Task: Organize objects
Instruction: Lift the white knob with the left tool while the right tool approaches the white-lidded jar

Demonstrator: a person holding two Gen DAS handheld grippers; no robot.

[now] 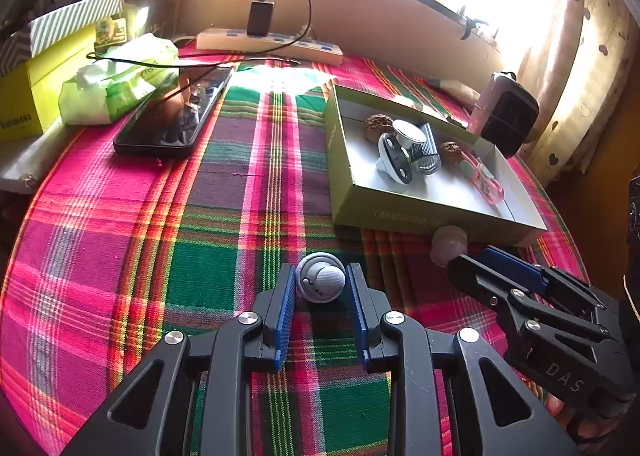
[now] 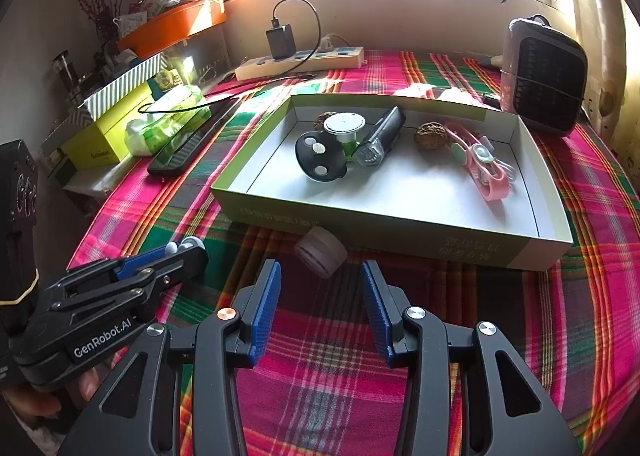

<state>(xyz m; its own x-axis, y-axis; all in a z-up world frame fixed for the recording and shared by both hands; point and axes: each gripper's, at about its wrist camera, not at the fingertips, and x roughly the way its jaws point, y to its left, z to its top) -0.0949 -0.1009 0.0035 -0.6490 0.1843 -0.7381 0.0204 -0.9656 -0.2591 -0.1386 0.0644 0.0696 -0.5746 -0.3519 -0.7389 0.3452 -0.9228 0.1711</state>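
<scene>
**Grey knob gripped, round cap lying loose by the box**

The left gripper (image 1: 320, 284) is clenched on a small grey-white knob (image 1: 321, 282) above the plaid cloth (image 1: 120, 236). The right gripper (image 2: 320, 276) stands released, its pads apart; a pale round cap (image 2: 321, 251), perhaps a lid, lies at its twelve o'clock, against the green box (image 2: 400, 234).

Woven plaid tablecloth (image 1: 120, 256), matt cardboard box (image 2: 400, 232), glossy phone (image 1: 172, 116)
</scene>
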